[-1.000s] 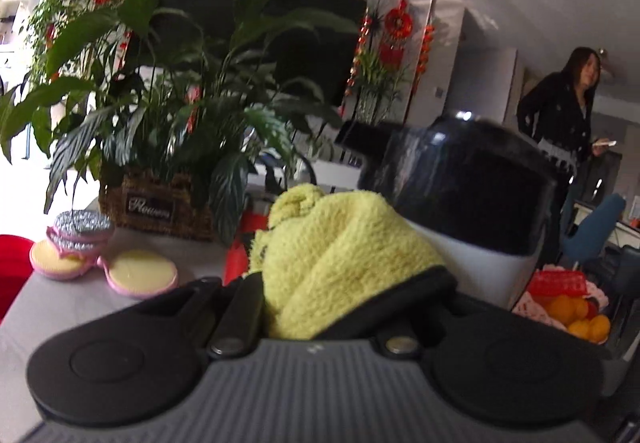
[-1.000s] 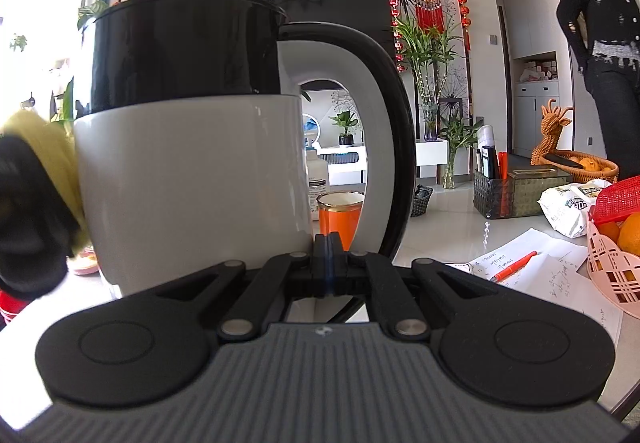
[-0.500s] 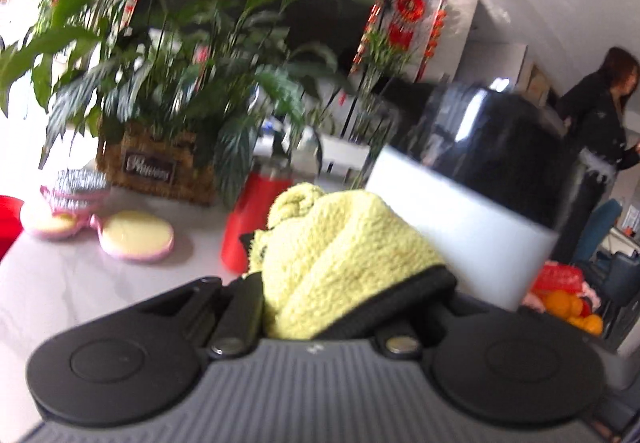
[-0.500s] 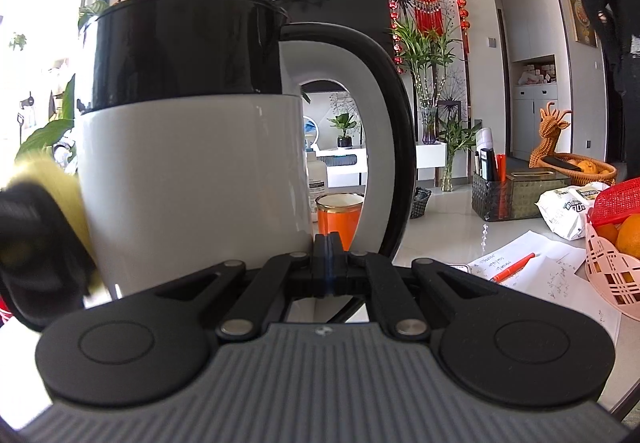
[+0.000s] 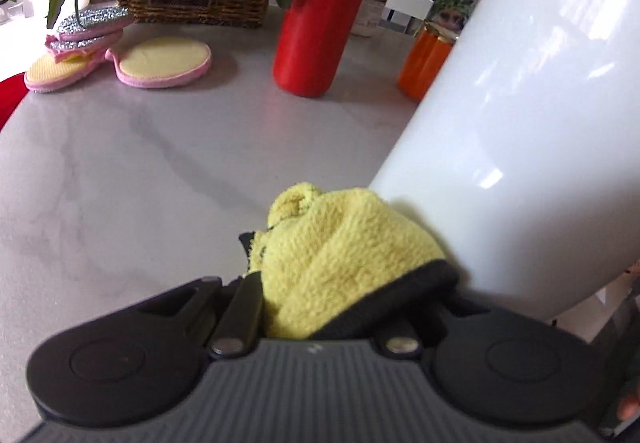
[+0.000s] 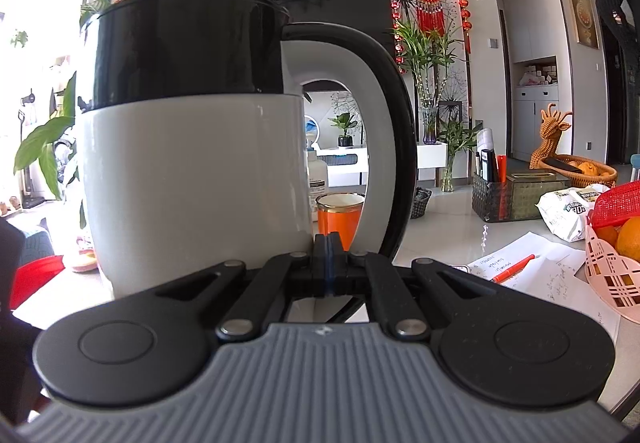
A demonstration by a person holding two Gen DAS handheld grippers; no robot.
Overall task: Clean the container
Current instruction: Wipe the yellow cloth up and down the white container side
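On the grey worktop [image 5: 120, 171], a white-and-black kettle [image 6: 192, 171] stands with lid raised; contents unseen. Right claw [image 6: 327, 255] is clenched at its handle's foot. Left claw [image 5: 336, 263] grasps a yellow cloth [image 5: 340, 255] against the kettle's side. Oranges [image 6: 626, 239] fill a basket at the right edge.

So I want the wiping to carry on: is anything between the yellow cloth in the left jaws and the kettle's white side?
Nothing visible: the yellow cloth sits right against the kettle, with no object between them.

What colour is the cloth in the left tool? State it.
Yellow: the cloth, best seen in the left wrist view.
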